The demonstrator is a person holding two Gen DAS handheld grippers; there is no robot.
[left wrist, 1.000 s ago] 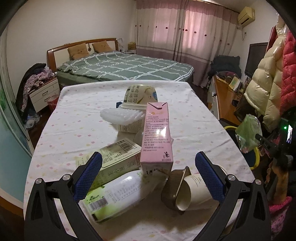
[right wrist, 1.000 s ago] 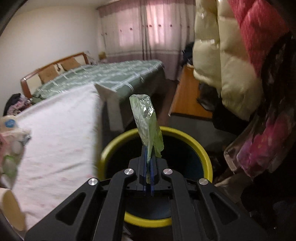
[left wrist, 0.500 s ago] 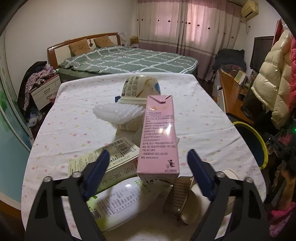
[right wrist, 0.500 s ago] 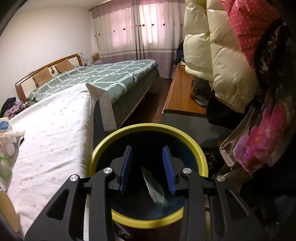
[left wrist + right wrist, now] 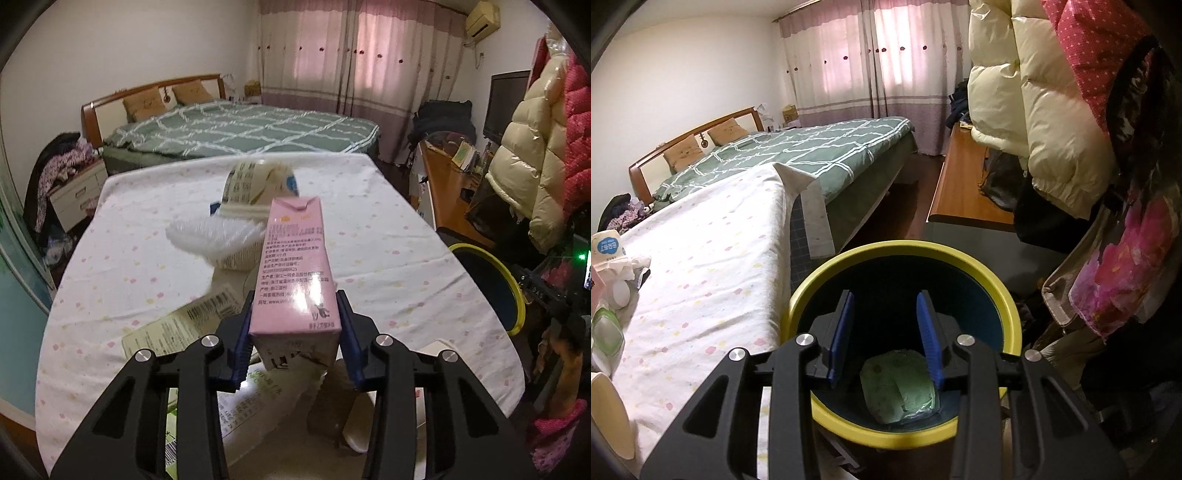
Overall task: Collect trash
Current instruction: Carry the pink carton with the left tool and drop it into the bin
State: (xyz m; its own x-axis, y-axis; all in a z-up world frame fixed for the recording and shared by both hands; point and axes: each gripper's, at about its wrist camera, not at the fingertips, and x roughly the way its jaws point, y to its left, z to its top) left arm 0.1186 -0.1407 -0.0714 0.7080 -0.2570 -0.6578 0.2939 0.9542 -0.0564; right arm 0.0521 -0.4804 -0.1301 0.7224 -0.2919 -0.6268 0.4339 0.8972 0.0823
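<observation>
While the left gripper (image 5: 293,341) is clamped on the lower part of the pink carton (image 5: 295,273), its blue pads press on both narrow sides, and the carton stands upright between them. Under the gripper, nearest to the camera, lie a white bottle with printed label (image 5: 255,402) and a brown paper cup (image 5: 340,413) on its side. A little farther to the left lies a flat box with a barcode (image 5: 184,325). Behind the carton there is a white ribbed plastic tray (image 5: 210,232), and behind it a tilted paper tub (image 5: 258,184). All these things rest on the table with the dotted white cloth (image 5: 388,236). Beyond the table stands the bed with the green checked cover (image 5: 240,129), and farthest are the pink curtains (image 5: 354,55).

In the right wrist view, the right gripper (image 5: 884,336) hangs over the yellow-rimmed bin (image 5: 1008,306), which stands just beside the right edge of the table. Its fingers are apart and nothing is between them. Below them, on the bottom of the bin, lies the green plastic wrapper (image 5: 897,387). To the right of the bin hang a cream padded jacket (image 5: 1034,103) and a red dotted one (image 5: 1093,48). Behind the bin stands a wooden cabinet (image 5: 960,184).
</observation>
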